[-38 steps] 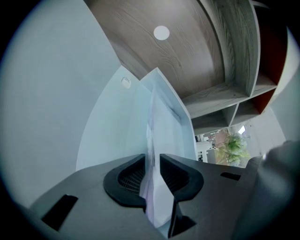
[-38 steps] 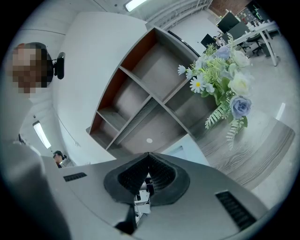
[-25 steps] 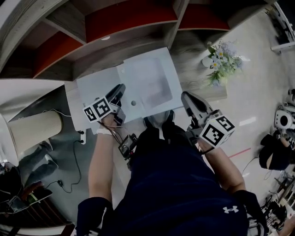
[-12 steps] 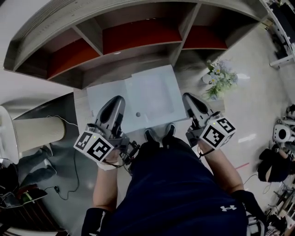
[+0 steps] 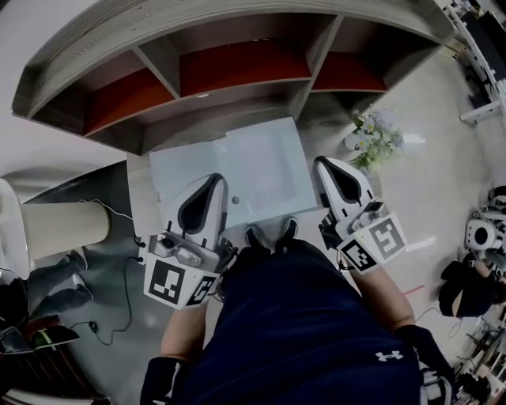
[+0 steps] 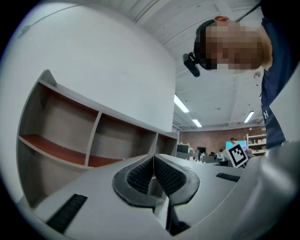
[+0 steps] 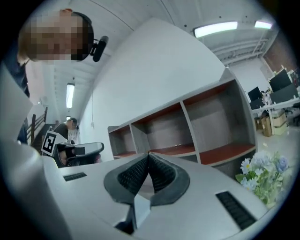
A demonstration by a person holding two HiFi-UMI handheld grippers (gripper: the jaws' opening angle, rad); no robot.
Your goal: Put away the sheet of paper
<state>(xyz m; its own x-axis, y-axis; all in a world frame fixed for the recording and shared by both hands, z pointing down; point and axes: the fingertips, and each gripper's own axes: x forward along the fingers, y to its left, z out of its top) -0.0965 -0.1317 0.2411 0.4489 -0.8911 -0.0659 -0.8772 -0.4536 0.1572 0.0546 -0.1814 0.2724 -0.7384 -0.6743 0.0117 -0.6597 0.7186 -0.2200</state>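
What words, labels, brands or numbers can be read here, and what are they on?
No readable words or numbers anywhere.
Person's dark shirt: white brand logo, a symbol only, no letters.
Left claw and right claw: each carries black-and-white square markers, patterns, not text.

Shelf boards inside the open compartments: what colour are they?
The shelf boards are reddish-brown, set in a grey frame; the head view shows it best.

Right gripper: jaws together, tips touching. Behind: shelf, red boards. Lower right: flowers. Above: ceiling light.
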